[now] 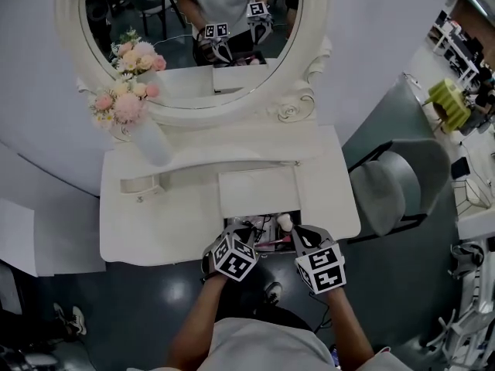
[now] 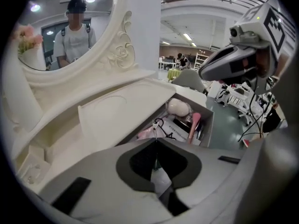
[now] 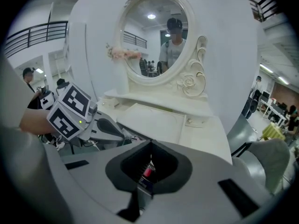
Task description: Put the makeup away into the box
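Note:
The box [image 1: 267, 219] is an open white compartment at the front edge of the dressing table [image 1: 155, 222]. It holds several makeup items, among them a beige round sponge [image 2: 178, 107] and a pink stick [image 2: 194, 122]. My left gripper [image 1: 234, 234] hangs over the box's left part. Its jaws are shut, tips together [image 2: 155, 141]. My right gripper [image 1: 298, 230] is over the box's right part, tips also together [image 3: 150, 148]. A small red and dark thing [image 3: 147, 174] shows low between its jaws; I cannot tell whether it is gripped.
A flat white panel [image 1: 259, 192] lies on the tabletop just behind the box. An oval mirror [image 1: 193, 22] and a vase of pink flowers [image 1: 128, 91] stand at the back. A grey chair [image 1: 387, 188] is right of the table.

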The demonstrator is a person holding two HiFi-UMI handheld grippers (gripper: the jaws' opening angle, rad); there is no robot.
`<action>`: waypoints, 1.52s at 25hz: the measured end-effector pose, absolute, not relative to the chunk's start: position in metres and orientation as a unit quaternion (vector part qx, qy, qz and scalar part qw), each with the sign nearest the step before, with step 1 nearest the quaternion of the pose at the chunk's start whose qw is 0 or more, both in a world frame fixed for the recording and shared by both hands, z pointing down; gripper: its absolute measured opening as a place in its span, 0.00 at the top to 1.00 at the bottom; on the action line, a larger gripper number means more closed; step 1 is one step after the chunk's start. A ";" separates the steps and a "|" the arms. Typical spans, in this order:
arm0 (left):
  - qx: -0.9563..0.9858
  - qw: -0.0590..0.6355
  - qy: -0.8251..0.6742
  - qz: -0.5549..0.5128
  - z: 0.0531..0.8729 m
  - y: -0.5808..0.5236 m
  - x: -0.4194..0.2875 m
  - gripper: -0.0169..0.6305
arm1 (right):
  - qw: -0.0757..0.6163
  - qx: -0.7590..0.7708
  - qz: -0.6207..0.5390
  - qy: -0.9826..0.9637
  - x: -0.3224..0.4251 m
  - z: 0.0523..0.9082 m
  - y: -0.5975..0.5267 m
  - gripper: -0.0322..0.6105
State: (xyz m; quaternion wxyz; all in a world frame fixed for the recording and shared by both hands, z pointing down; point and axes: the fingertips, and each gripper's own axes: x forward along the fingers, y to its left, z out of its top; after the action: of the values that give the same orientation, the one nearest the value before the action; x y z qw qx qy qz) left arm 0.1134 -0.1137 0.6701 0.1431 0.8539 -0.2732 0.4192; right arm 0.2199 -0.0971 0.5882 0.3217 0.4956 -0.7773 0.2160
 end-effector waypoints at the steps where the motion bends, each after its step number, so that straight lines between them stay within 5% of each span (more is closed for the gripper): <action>1: 0.853 0.146 -0.275 0.419 0.670 -0.114 0.113 0.95 | 0.322 0.497 0.218 -0.776 0.220 0.589 -0.096 0.95; 24: 0.845 0.169 -0.389 0.326 0.611 -0.130 0.065 0.87 | 0.293 0.475 0.176 -0.811 0.194 0.546 -0.121 0.95; 38: 0.835 0.070 -0.505 0.208 0.458 -0.109 0.004 0.95 | 0.221 0.453 0.035 -0.863 0.125 0.428 -0.121 0.95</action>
State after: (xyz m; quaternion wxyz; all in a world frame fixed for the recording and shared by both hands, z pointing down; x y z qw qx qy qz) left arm 0.0039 -0.1087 0.4578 0.0696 0.8349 -0.5046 0.2084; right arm 0.1248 -0.1213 0.4275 0.2208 0.4528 -0.8631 0.0354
